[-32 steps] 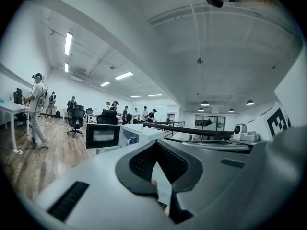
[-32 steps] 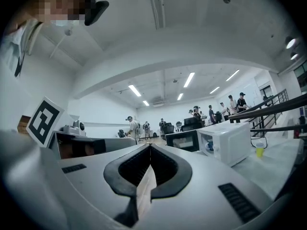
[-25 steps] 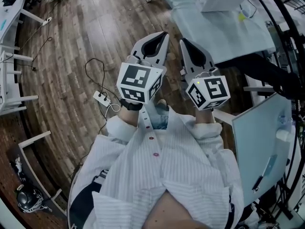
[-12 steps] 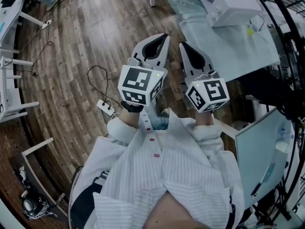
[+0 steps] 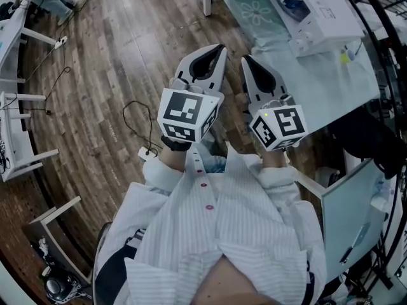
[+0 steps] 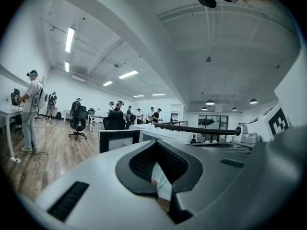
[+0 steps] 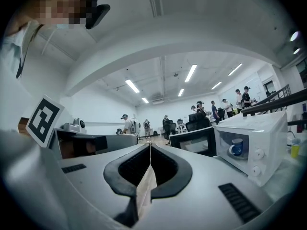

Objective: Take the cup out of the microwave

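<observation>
Head view: left gripper [image 5: 218, 48] and right gripper [image 5: 247, 60] were held side by side over the wood floor [image 5: 114, 56], near the table [image 5: 331, 75]. Left gripper view: jaws together, empty. Right gripper view: jaws together, empty; blue cup [image 7: 236, 147] sat inside the closed microwave [image 7: 261, 126], ahead right.

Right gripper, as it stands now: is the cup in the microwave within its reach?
Probably not yet. The right gripper is shut and well short of the microwave, and the blue cup sits behind what looks like a closed door.
</observation>
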Motion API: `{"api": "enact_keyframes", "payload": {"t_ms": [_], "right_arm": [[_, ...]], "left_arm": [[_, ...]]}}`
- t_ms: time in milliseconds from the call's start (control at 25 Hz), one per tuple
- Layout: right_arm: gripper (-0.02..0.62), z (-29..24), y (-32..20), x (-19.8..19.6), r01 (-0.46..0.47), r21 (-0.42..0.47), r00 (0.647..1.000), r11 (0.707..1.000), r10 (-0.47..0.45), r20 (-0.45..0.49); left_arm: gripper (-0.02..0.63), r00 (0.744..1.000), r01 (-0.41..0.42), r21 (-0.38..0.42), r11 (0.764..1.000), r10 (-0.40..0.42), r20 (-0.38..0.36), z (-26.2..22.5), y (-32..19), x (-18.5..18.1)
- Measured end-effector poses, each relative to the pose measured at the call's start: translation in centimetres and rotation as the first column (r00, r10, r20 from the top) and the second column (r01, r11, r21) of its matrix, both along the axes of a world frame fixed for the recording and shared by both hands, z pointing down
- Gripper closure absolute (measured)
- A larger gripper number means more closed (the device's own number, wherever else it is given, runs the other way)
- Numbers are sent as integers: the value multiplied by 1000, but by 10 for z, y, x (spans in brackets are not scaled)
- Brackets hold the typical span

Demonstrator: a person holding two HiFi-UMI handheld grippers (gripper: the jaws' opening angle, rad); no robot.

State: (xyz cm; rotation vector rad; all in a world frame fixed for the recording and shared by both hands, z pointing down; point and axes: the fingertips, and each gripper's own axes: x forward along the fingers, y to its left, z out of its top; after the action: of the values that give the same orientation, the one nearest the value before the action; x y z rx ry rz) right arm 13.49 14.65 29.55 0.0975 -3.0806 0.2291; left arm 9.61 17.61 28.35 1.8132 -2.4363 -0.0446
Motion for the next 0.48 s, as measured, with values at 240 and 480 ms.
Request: {"api": "enact_keyframes", "payload": {"t_ms": [240,480], "right_arm": [[561,1,1,-44,-25,8,1000,1000,25,-1],[561,6,1,-73,-42,7,999,999,42,-8]], "left_arm": [[598,1000,-29,-6,1000,29,8,2,2,-44],[598,999,-31,-4,1000,31,-6,8,4,-76]]}}
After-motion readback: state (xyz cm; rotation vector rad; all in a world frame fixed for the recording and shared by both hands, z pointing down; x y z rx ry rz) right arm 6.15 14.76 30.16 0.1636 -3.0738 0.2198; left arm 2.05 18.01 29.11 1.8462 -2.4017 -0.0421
